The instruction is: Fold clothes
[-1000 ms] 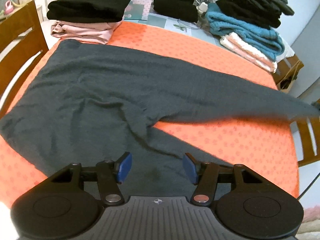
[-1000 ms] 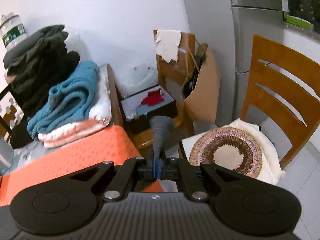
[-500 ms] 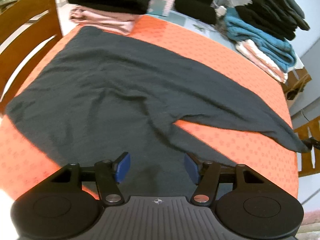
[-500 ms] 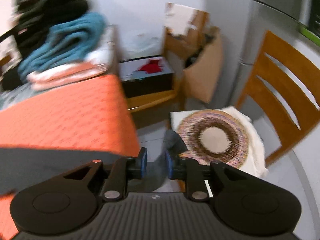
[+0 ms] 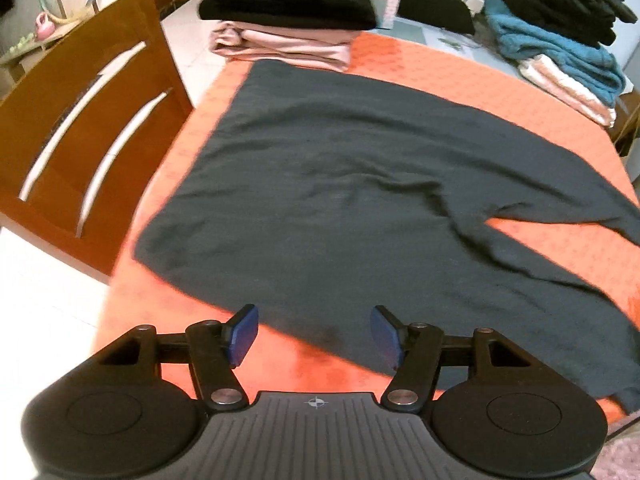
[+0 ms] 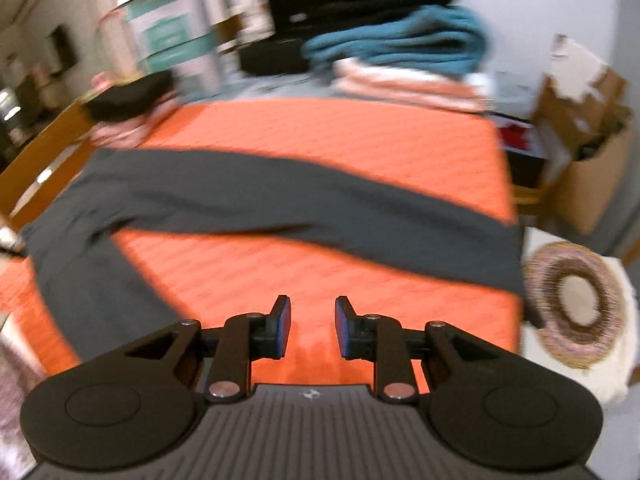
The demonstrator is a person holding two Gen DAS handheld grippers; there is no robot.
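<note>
Trousers [image 5: 340, 184] of dark grey knit lie spread flat on the orange cover of the desk [image 5: 432, 68], waist toward the chair side and the two legs splayed apart toward the other edge, which looks like the laying-out that has to come before any fold. Nearest the lens, the left tongs [image 5: 314, 334] hang spread wide over the near hem of the cloth with nothing between their blue pads; they seem poised to pick up that near edge. The right tongs [image 6: 312, 328] have just been opening and now stand partly parted over bare orange cover, empty, the far leg [image 6: 320, 208] lying free across the desk and its end draped over the edge beside the round woven cushion [image 6: 576, 304]; letting go there suggests the leg was only being stretched out straight. A wrinkle runs where the legs meet [image 5: 452, 208], so some smoothing may be wanted first. Farther off, a folded black and pink stack [image 5: 288, 20] sits at the far corner, touching the trousers' far edge, probably the finished pile, kept clear of the working area. Opposite it a heap of teal, pink and dark garments [image 5: 560, 40] waits beside the wall. A wooden chair [image 5: 80, 120] stands against the desk's side.
</note>
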